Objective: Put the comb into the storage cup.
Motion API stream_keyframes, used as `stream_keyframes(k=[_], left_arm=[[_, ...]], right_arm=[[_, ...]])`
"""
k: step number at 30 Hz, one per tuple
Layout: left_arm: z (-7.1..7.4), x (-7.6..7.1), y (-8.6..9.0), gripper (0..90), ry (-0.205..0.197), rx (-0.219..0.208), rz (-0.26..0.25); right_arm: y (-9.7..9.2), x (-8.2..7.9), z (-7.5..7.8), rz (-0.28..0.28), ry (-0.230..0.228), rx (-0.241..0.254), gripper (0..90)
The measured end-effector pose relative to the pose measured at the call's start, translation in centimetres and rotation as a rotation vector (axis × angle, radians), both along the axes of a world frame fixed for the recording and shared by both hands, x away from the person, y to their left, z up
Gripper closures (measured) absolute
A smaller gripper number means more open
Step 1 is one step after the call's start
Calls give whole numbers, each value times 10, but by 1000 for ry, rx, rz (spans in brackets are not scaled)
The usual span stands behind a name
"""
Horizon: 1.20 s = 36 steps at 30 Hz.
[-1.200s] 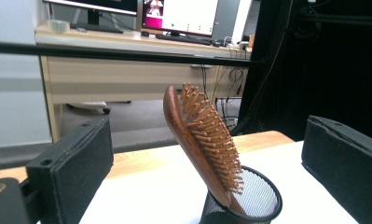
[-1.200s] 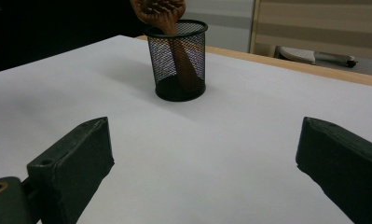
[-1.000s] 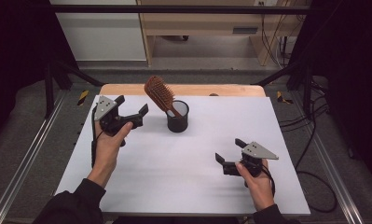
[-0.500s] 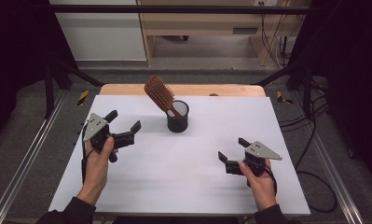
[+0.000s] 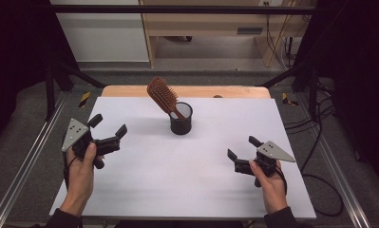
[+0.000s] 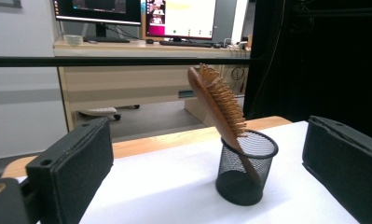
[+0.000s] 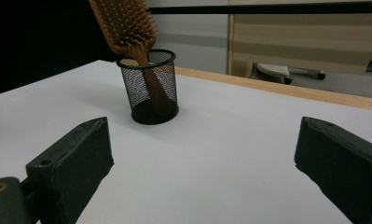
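Observation:
A wooden hairbrush stands handle-down in a black mesh cup near the back middle of the white table, leaning left. My left gripper is held open at the left edge of the table, well apart from the cup, with nothing between its jaws. At the front right my right gripper stands open and empty too, pointing toward the cup.
A wooden strip runs along the table's back edge. Metal rails flank the table. Desks and monitors stand beyond the far edge. Cables trail on the floor at right.
My left gripper has drawn back from beside the cup toward the front left of the table, still open. The right gripper has barely shifted. The brush stays in the cup.

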<state>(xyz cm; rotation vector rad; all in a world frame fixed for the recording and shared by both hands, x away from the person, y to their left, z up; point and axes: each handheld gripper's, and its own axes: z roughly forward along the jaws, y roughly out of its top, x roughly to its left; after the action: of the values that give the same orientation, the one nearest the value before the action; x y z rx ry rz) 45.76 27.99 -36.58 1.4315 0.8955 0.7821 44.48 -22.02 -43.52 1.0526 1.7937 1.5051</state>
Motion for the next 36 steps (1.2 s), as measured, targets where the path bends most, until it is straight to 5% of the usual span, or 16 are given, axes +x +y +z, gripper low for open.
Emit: stream_keyframes(k=[13, 25, 36], left_arm=[[-14, -10, 28, 18, 2, -26, 30], [-24, -18, 38, 19, 15, 3, 12], [-41, -24, 39, 20, 37, -10, 4]], right_arm=[[-23, -16, 2, -45, -4, -10, 44], [-30, -25, -6, -55, -22, -58, 41], [-37, -27, -14, -60, -21, -46, 41]])
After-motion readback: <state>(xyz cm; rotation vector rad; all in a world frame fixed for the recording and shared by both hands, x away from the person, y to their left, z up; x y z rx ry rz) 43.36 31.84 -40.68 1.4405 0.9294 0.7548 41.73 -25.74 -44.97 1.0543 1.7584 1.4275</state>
